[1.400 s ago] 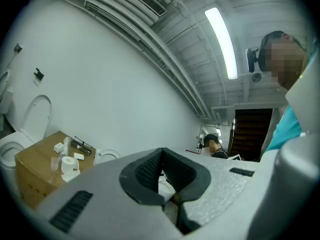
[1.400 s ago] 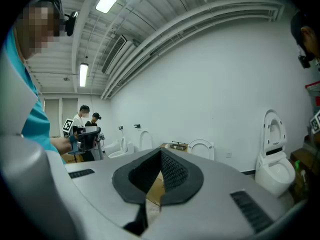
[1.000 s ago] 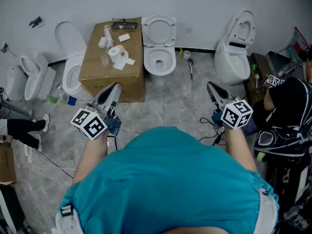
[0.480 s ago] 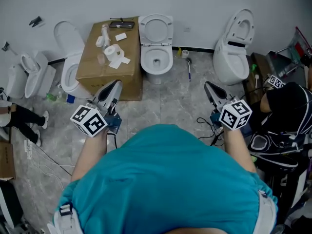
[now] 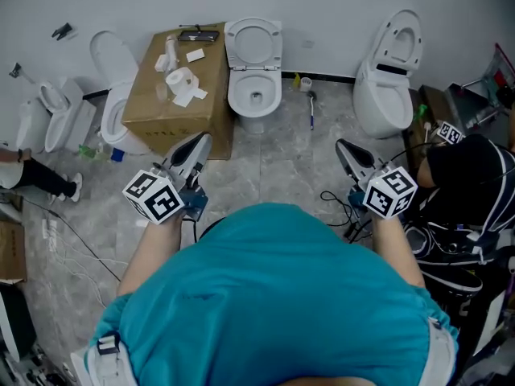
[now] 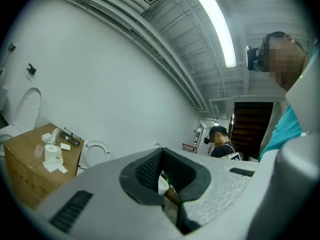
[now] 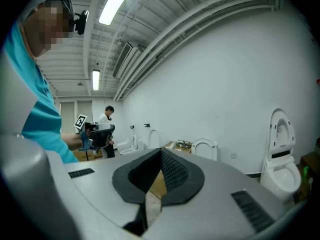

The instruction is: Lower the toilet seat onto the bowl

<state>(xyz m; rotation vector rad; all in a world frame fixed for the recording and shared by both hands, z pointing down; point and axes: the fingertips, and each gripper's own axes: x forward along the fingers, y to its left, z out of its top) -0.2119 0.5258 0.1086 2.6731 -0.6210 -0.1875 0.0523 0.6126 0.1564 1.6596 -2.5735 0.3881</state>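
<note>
1. Clenched left gripper [image 5: 201,141] at the lower left of the head view: jaws pressed together at the tips, nothing between them.
2. Same state in the left gripper view [image 6: 161,150], with the pads meeting at the front and only floor showing behind them.
3. Clenched right gripper [image 5: 341,145] at the lower right, jaws shut on nothing; confirmed in the right gripper view [image 7: 161,150].
4. Toilet seat [image 5: 253,42] raised, upright against the white wall, above the open bowl [image 5: 254,96]; not yet lowered.
5. Seat and bowl well apart from both grippers, across a stretch of grey tiled floor [image 5: 273,167].
6. Cardboard box [image 5: 149,107] just beside the bowl on its left, with paper rolls [image 5: 182,79] lying on top.
7. Second toilet [image 5: 385,95] well to the right, its lid up too; third toilet [image 5: 113,107] close behind the box's left side.
8. Teal shirt [image 5: 273,296] filling the bottom of the head view; another person in black [image 5: 471,183] at the right edge.
</note>
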